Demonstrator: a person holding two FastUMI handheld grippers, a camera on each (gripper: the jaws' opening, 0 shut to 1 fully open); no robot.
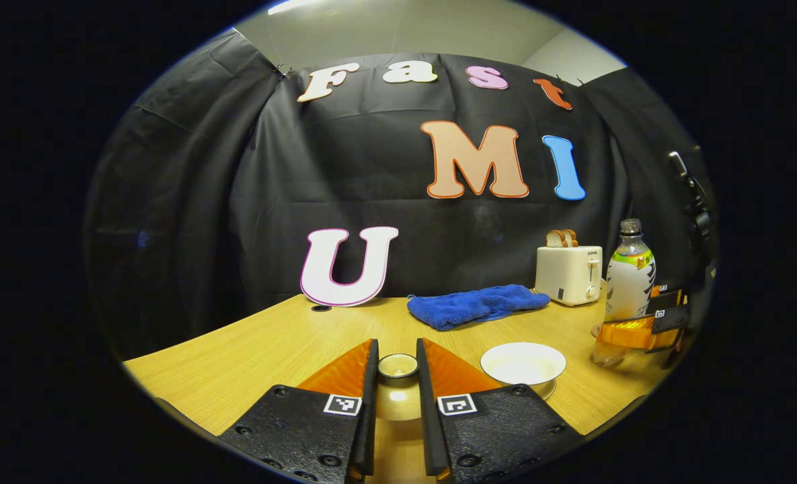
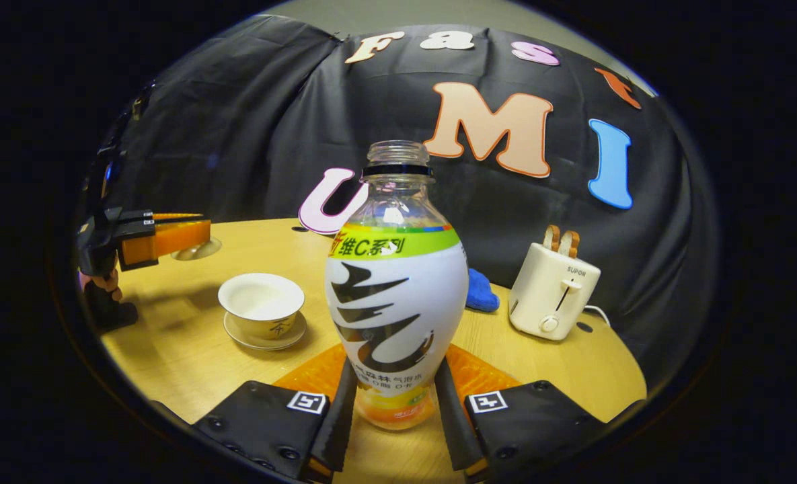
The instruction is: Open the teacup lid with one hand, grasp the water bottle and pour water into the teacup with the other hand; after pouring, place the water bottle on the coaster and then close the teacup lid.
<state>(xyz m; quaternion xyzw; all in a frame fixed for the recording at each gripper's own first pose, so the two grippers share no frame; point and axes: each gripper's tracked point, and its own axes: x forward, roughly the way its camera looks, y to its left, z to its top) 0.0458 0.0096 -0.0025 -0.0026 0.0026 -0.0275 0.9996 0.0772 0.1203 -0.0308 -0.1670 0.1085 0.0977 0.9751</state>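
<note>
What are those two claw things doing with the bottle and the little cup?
The left gripper is holding the teacup lid by its knob, lifted off the teacup, which sits open on its saucer. The right gripper is clamped on the lower part of the water bottle, which is upright with no cap on. On the table behind are a toaster and a blue cloth.

The toaster (image 2: 551, 290) carries the brand word "SUPOR" on its front, above the lever. The water bottle (image 2: 396, 289) has a green band printed with Chinese characters and a letter "C". The teacup (image 2: 261, 304) bears one dark character.
</note>
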